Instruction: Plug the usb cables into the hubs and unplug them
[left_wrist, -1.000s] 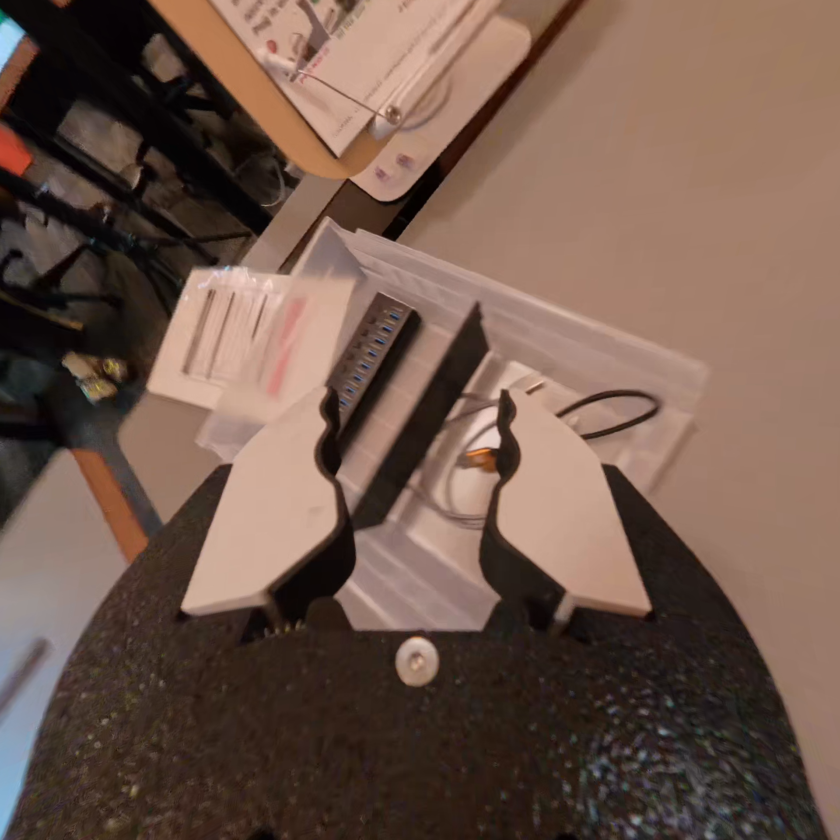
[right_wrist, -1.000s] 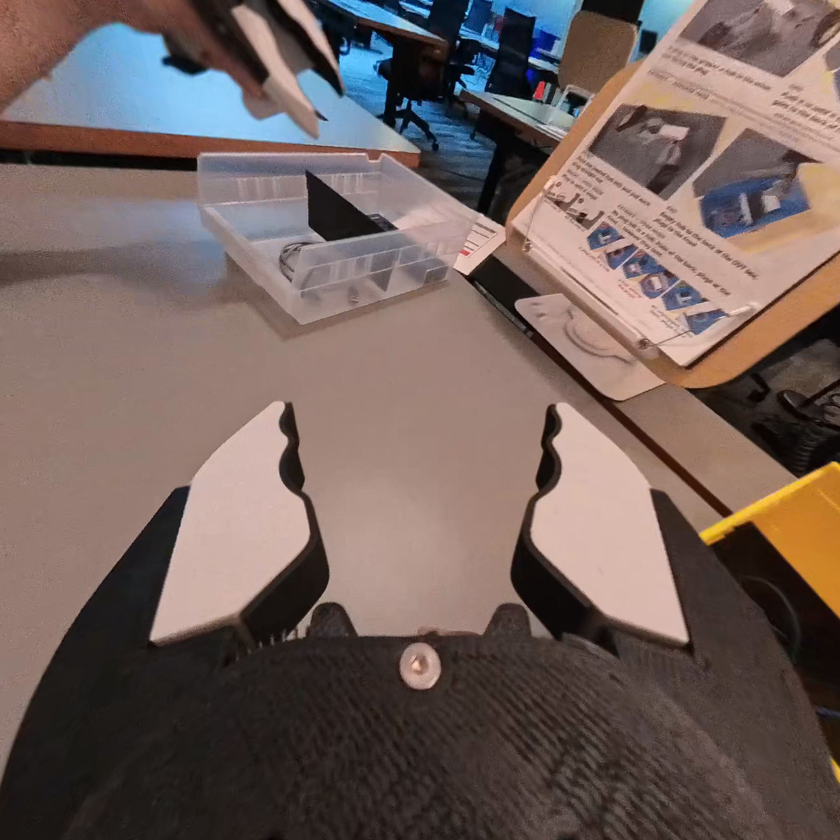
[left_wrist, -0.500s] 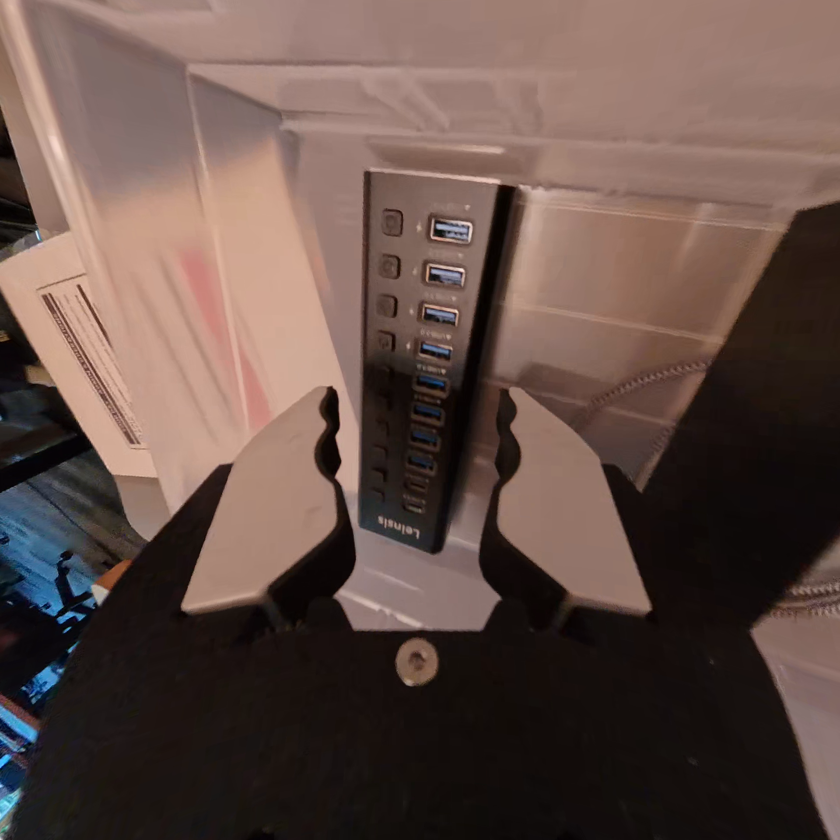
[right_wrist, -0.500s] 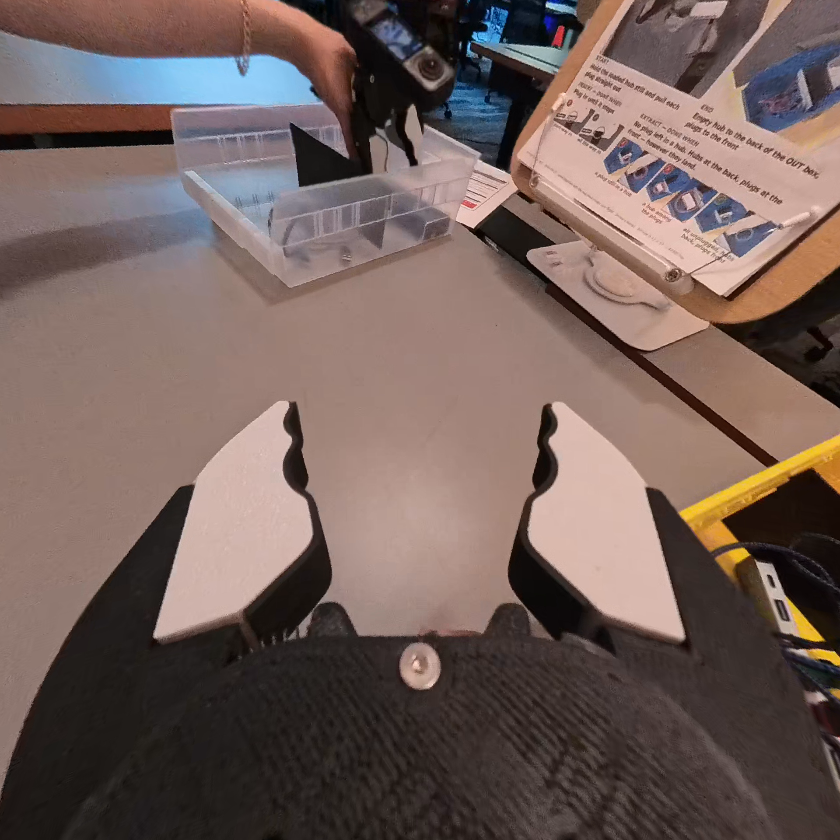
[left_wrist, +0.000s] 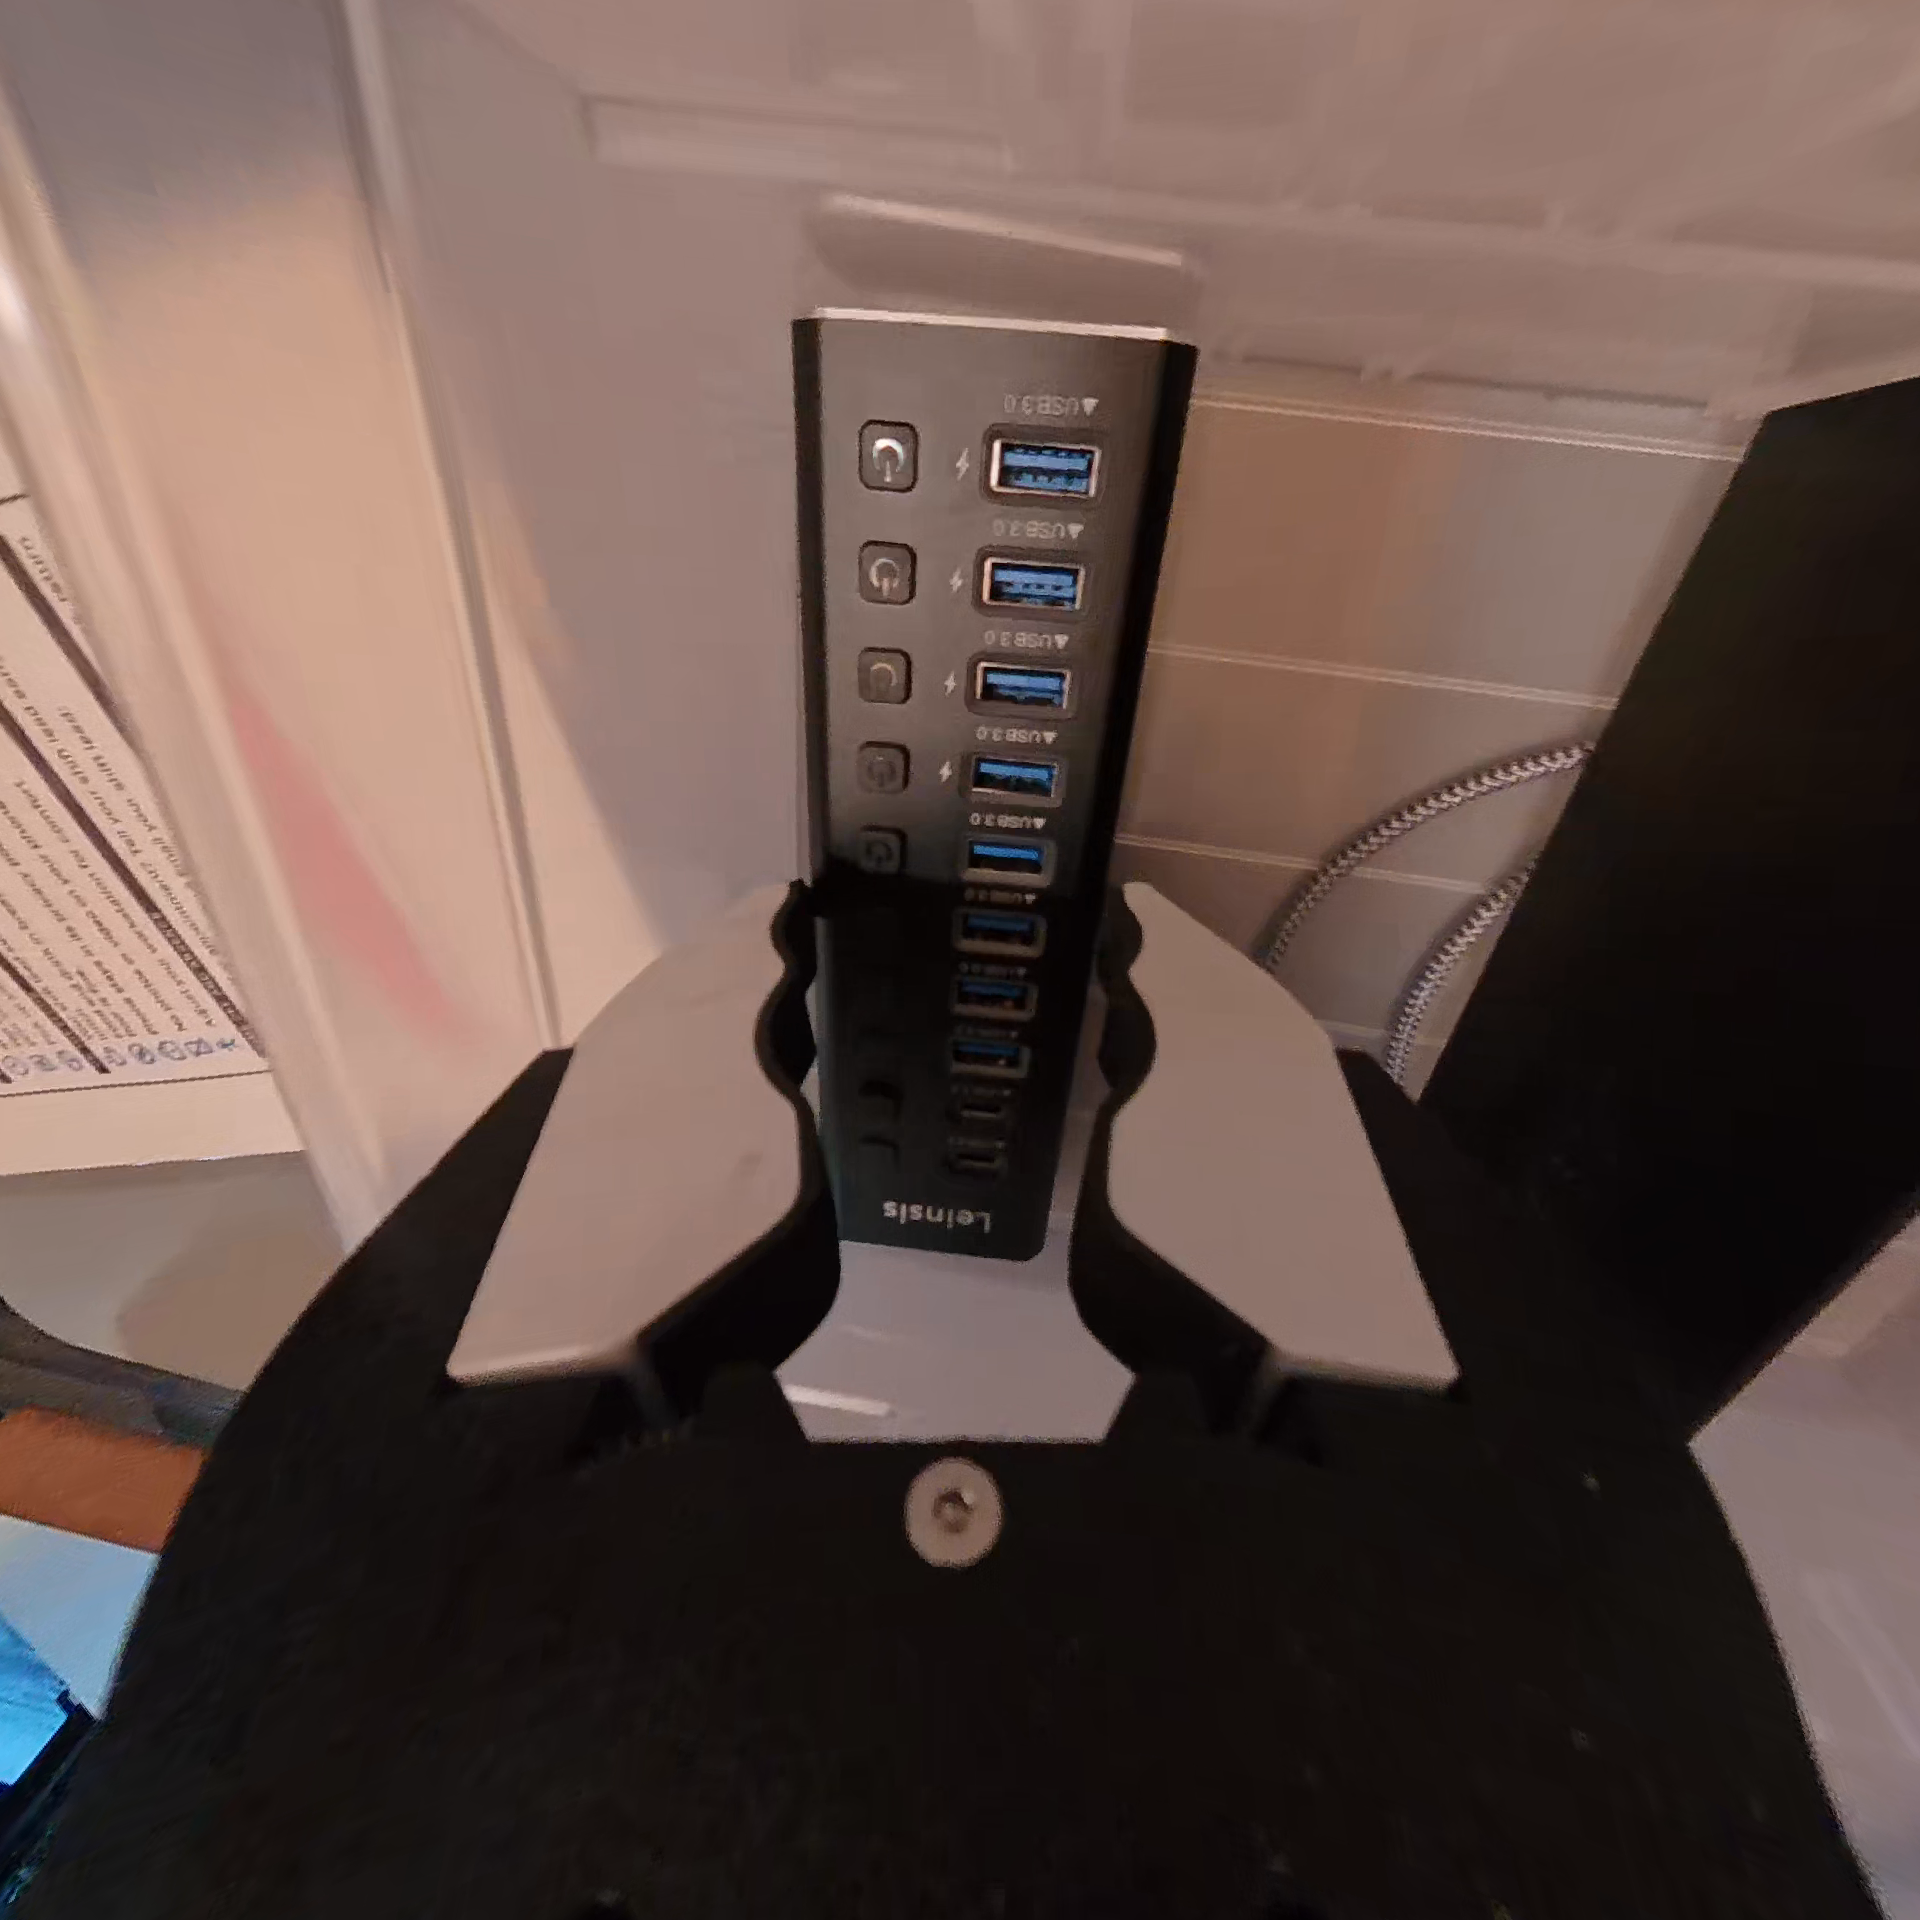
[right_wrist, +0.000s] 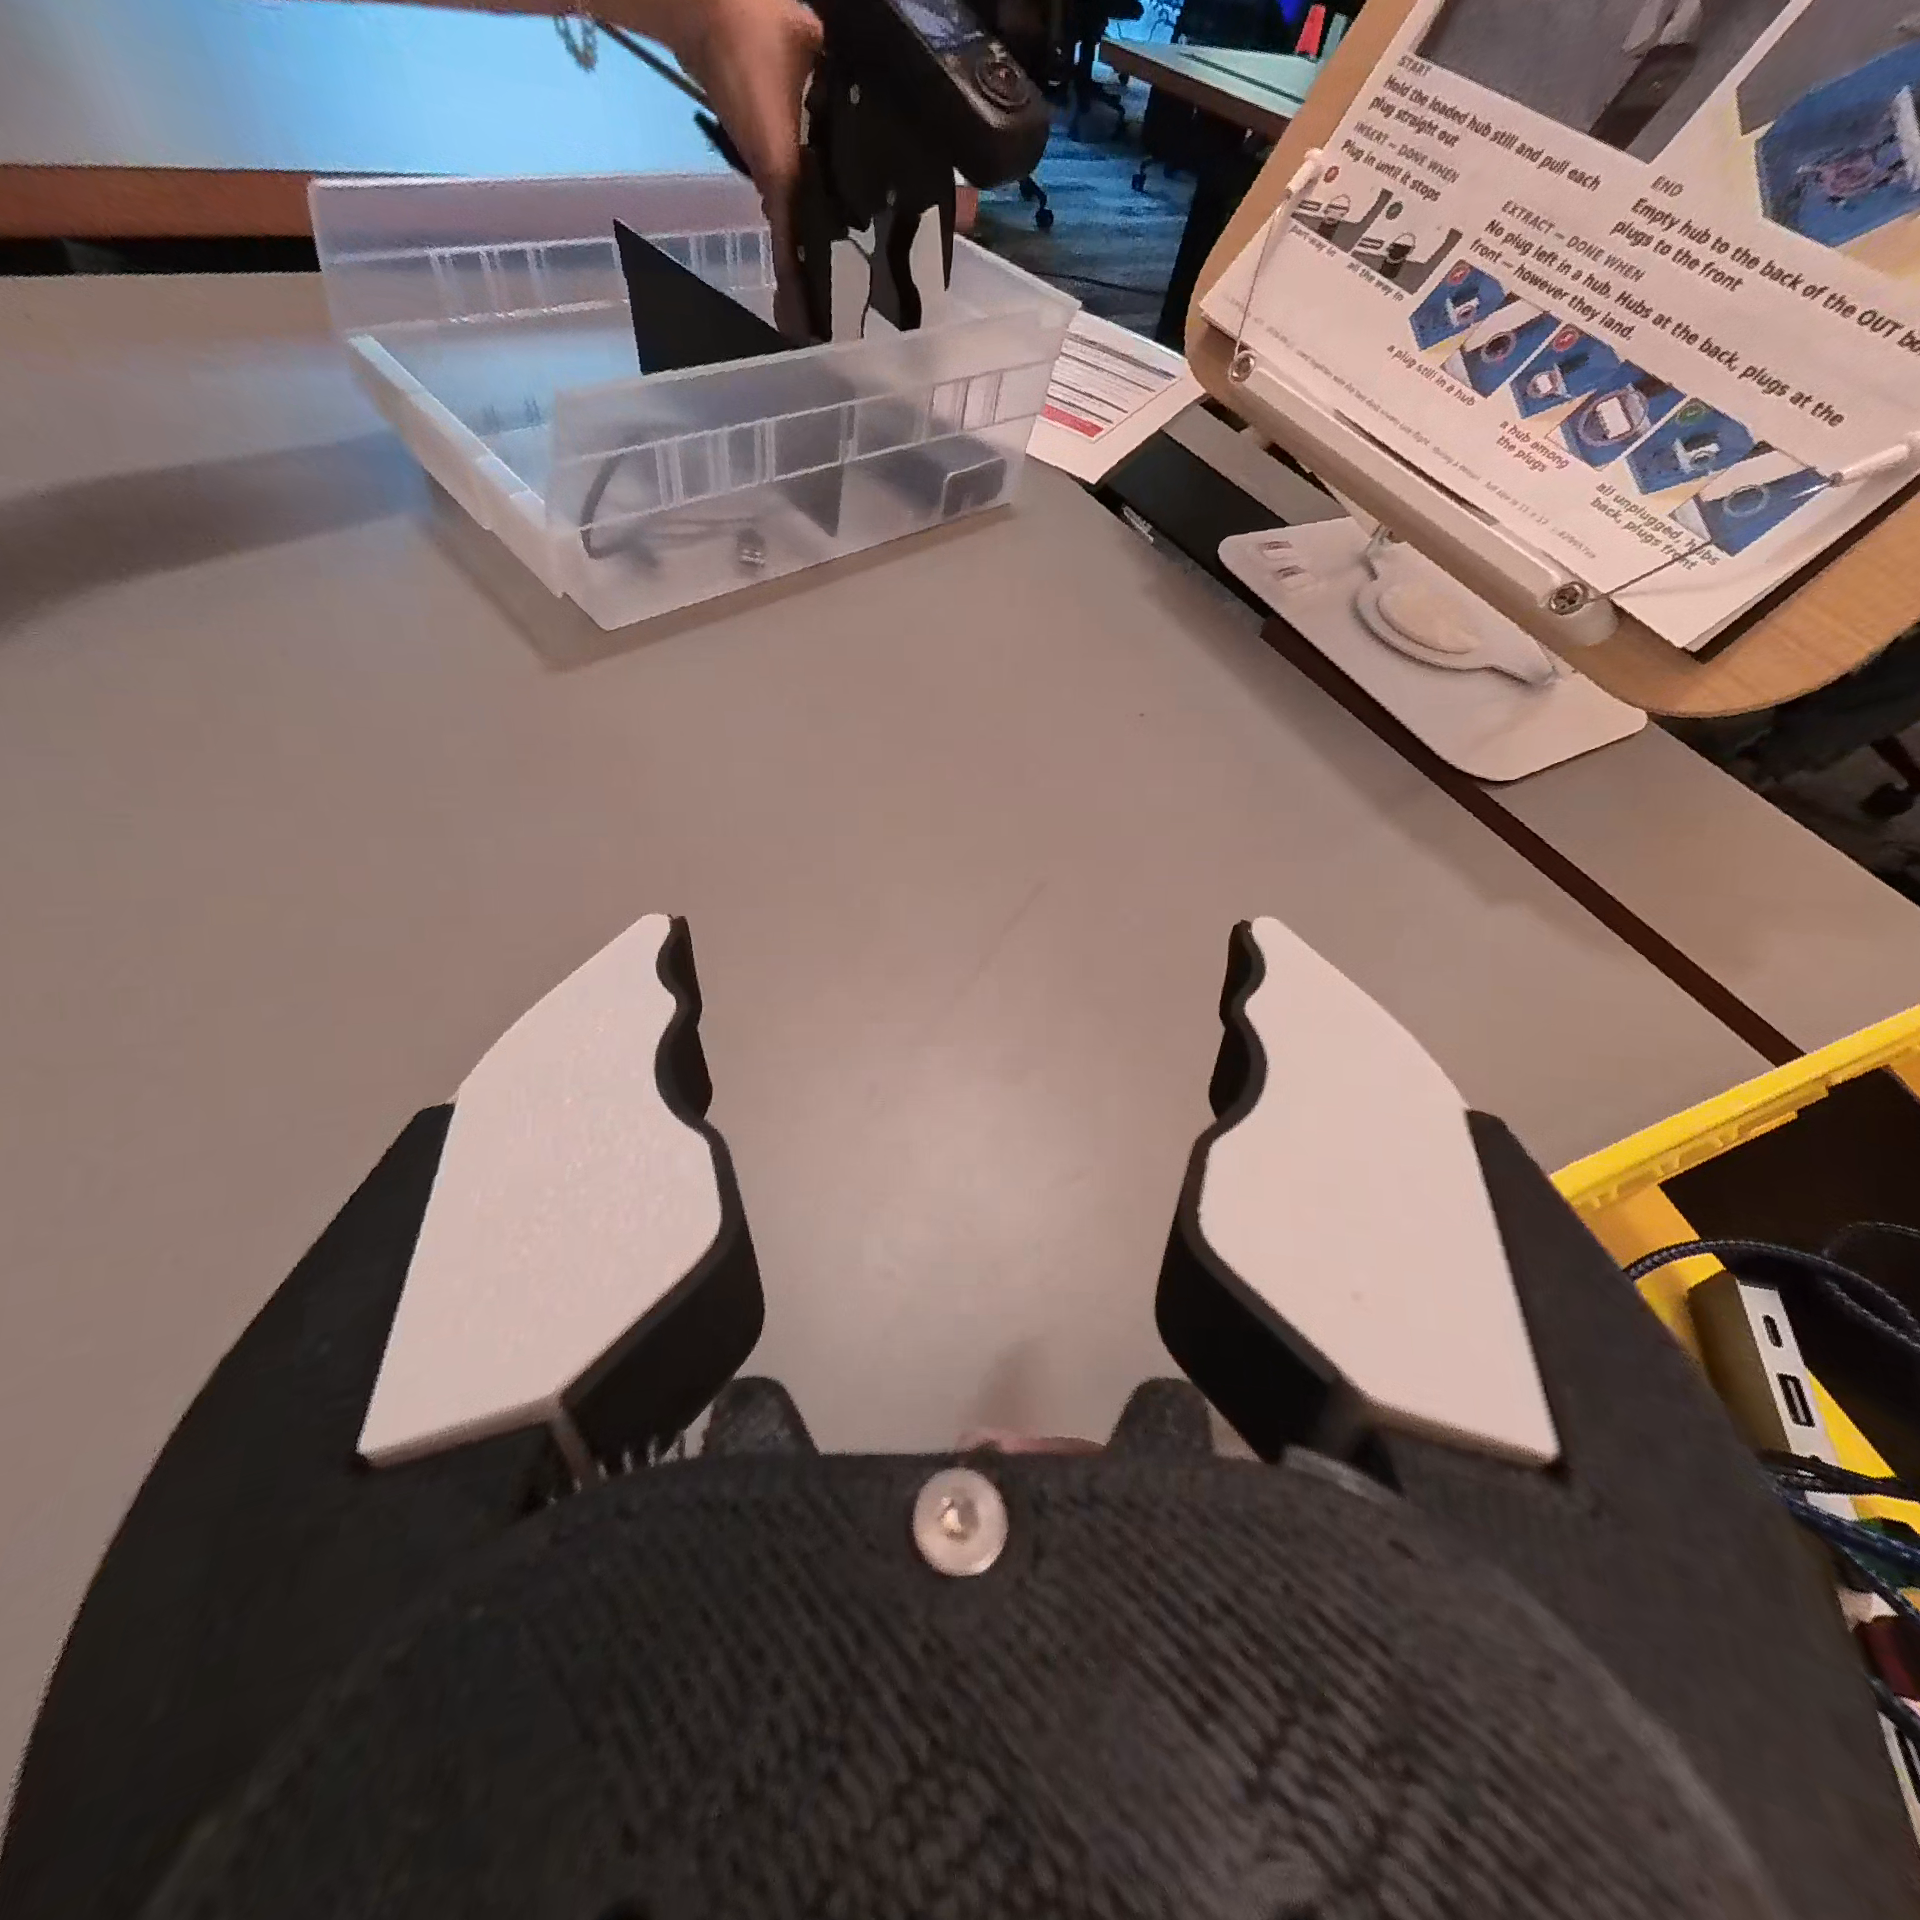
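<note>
A long black USB hub (left_wrist: 987, 675) with a row of blue ports lies in a clear plastic bin (left_wrist: 468, 623). My left gripper (left_wrist: 961, 899) reaches down into the bin, with its jaws closed against the near half of the hub's two sides. No plug is in the ports that show. A grey braided cable (left_wrist: 1403, 904) lies to the right, beside a black divider (left_wrist: 1662, 935). My right gripper (right_wrist: 956, 925) is open and empty, low over the grey table (right_wrist: 935, 779). From there I see the bin (right_wrist: 790, 582) at the far left, the left gripper (right_wrist: 862, 239) inside it, and dark cables (right_wrist: 623, 520) in its front part.
An instruction board on a white stand (right_wrist: 1558, 364) is at the far right. A printed sheet (right_wrist: 1101, 384) lies beside the bin. A yellow bin (right_wrist: 1714, 1101) with cables and another hub (right_wrist: 1766, 1371) sits at the right edge. A person's hand (right_wrist: 748, 62) holds the left gripper. One gripper's finger ends stand about 45 cm off the other's.
My left gripper came down from above the bin into it, moved along the hub and narrowed its jaws onto it. My right gripper stayed open and shifted slightly right.
</note>
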